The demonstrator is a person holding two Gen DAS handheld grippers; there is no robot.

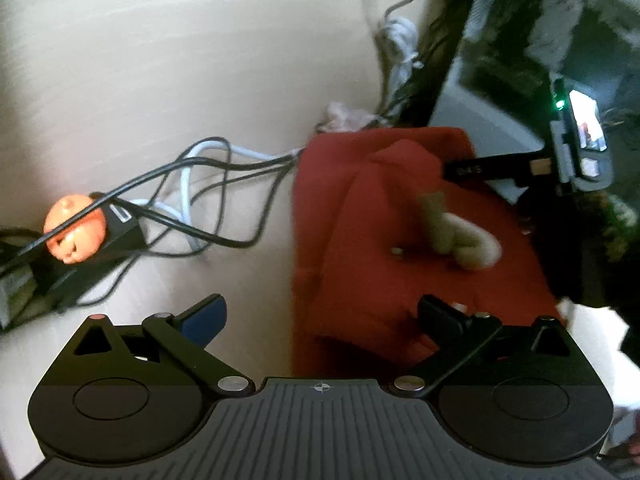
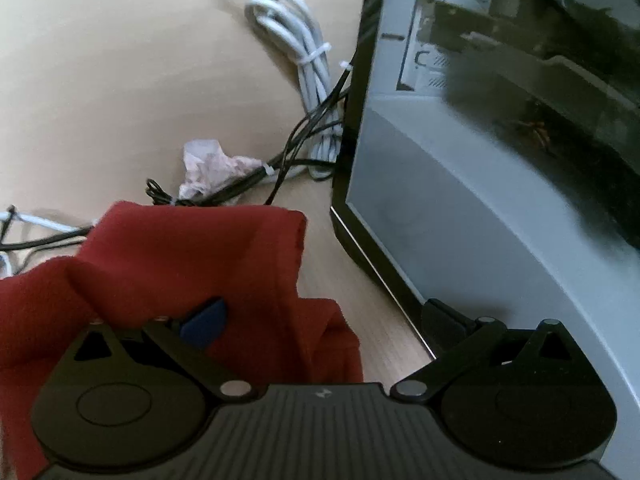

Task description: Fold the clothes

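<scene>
While both my grippers, left (image 1: 320, 316) and right (image 2: 320, 320), hover fingers wide, empty, this soft red cloth (image 1: 360, 220) looks limp; I'd pinch its hem corners.

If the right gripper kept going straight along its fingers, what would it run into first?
Probably the red garment, bunched just ahead of the open right gripper. Right of it lies bare table, then the computer case; depth is unclear.

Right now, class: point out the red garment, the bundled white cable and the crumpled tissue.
red garment (image 1: 352, 240), left wrist view, its flat middle.
bundled white cable (image 2: 300, 44), right wrist view, the tied coil.
crumpled tissue (image 2: 208, 168), right wrist view, its centre.
</scene>
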